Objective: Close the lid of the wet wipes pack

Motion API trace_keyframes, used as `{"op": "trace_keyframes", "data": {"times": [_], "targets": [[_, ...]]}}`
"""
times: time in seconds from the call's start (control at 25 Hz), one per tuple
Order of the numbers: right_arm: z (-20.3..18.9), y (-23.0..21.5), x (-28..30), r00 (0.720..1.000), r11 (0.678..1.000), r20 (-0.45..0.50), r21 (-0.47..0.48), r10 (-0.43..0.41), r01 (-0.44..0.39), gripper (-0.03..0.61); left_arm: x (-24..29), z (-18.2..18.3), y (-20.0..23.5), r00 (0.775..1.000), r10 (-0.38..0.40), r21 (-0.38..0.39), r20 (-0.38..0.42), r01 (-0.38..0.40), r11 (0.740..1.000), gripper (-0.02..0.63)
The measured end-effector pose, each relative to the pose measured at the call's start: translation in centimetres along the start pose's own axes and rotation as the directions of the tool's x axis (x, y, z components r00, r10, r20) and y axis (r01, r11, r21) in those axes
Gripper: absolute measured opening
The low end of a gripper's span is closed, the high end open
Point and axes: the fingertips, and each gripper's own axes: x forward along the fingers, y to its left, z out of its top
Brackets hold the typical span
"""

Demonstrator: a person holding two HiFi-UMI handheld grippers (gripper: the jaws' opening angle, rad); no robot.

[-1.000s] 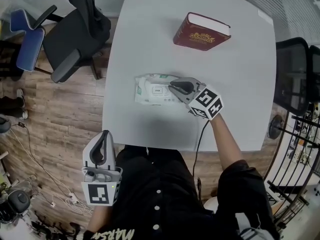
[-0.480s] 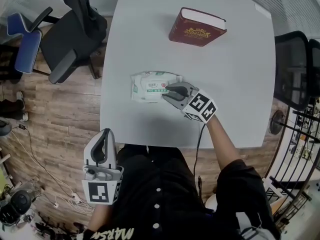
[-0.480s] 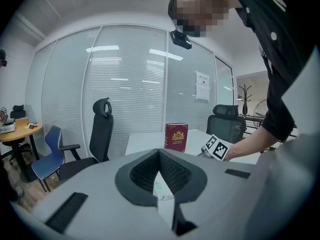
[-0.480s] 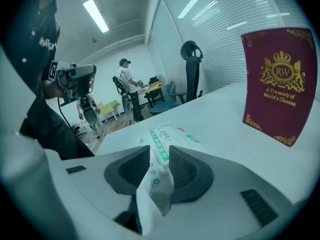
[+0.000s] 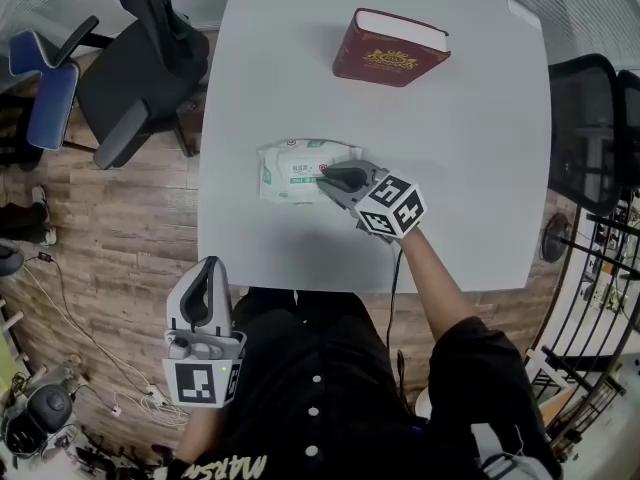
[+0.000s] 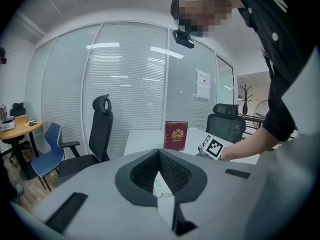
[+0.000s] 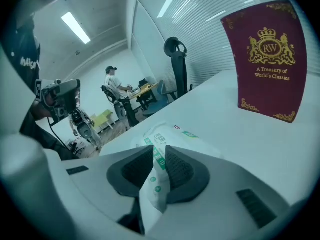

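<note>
Right tongs (image 5: 325, 178) pinch the pack (image 5: 292, 168) at its right end, jaws nearly closed on the film. Your left tongs (image 5: 205, 273) are pressed together and empty, held by your body off the counter (image 5: 300, 238). The pack lies mid-counter, well nearer you than the book (image 5: 392, 46). Its lid (image 5: 305, 172) looks flat, but I cannot tell if it has sealed. Release the film, then press down along the lid's edge without sliding the pack.
</note>
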Motion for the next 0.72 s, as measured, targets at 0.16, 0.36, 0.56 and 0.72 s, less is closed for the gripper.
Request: {"op": "trace_keyframes", "data": {"times": [0.16,0.36,0.56,0.72], "targets": [[-0.1,-0.3,0.5,0.993,0.993,-0.051,-0.059,-0.109,0.106,0.061,0.0,-0.2,0.0,1.0,0.003,0.0,-0.004,-0.003,1.0,0.009],[-0.4,0.4,1.1,0.968,0.944,-0.112,-0.273,-0.225,0.187,0.052,-0.1,-0.4,0.3,1.0,0.011,-0.003,-0.01,-0.011,1.0,0.009],[-0.5,0.9,1.4,0.952,0.886,-0.113,-0.41,-0.285,0.217,0.041,-0.2,-0.6,0.4,1.0,0.016,-0.004,-0.012,-0.016,1.0,0.009],[-0.7,1.0,1.5,0.948,0.869,-0.116,-0.445,-0.295,0.216,0.035,-0.1,-0.8,0.3,1.0,0.012,-0.005,-0.018,-0.012,1.0,0.009]]}}
